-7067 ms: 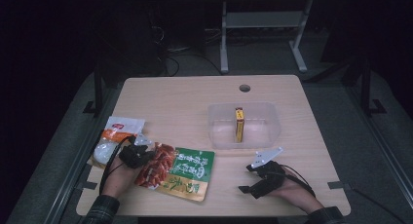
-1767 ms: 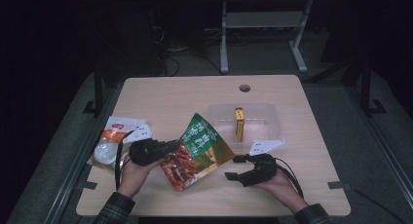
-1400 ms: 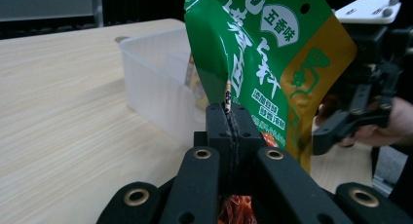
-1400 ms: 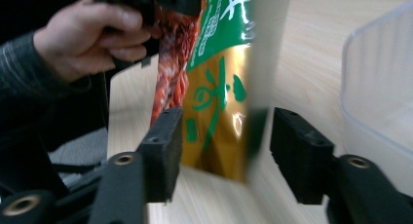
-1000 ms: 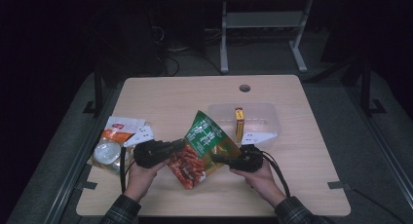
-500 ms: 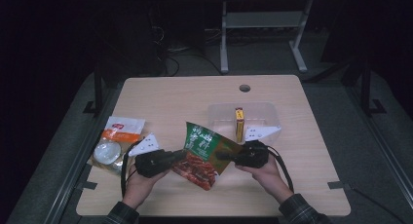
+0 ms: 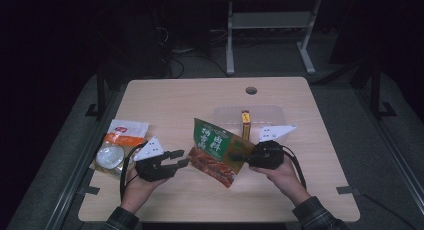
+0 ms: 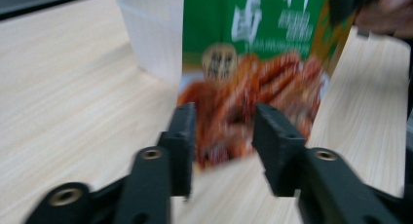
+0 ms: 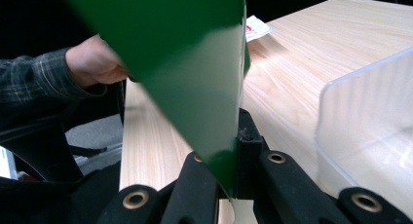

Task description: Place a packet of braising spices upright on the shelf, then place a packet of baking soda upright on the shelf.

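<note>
Handover step: our right gripper (image 7: pixel 239 156) is clamped on the green snack pouch's (image 7: pixel 216 151) edge, holding it above the table beside the clear bin (image 7: pixel 227 116), while our left gripper (image 7: pixel 177 159) has just spread its jaws and let go. Pouch hangs tilted, long axis diagonal, green top toward the bin's far side. Next we'd judge: carry it right, lower into the bin.

Dim room with only the table (image 7: pixel 200 97) lit from above; the left gripper view is motion-blurred, its edges soft.
</note>
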The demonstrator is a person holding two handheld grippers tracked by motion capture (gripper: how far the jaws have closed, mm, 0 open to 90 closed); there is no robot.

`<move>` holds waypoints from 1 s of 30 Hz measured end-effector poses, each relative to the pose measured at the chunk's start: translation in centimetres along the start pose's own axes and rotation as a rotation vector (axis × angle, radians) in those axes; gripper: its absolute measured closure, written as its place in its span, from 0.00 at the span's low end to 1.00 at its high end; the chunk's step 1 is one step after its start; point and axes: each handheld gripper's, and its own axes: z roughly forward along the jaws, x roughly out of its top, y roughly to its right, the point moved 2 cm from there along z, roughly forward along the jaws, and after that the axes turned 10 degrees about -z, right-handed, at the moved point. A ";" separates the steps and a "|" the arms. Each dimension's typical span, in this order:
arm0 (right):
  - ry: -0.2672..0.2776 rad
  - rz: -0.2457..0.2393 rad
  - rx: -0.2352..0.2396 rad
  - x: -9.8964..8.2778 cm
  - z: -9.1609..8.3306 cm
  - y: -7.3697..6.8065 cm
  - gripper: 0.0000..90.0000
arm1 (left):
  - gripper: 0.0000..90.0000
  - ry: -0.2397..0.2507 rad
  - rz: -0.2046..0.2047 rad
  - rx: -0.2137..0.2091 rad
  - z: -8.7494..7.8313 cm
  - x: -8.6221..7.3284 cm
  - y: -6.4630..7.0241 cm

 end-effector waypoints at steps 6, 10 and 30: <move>-0.030 -0.011 -0.001 0.1 -1.6 0.1 1.00 | 0.35 -0.101 -0.016 0.012 0.7 -1.5 -0.2; -0.032 -0.008 0.000 0.3 -2.6 -0.1 1.00 | 0.26 -0.135 -0.018 0.026 0.9 -2.2 -0.1; -0.048 0.016 -0.126 -1.9 -9.7 -0.4 1.00 | 0.20 -0.192 0.015 0.018 1.9 -3.1 -0.6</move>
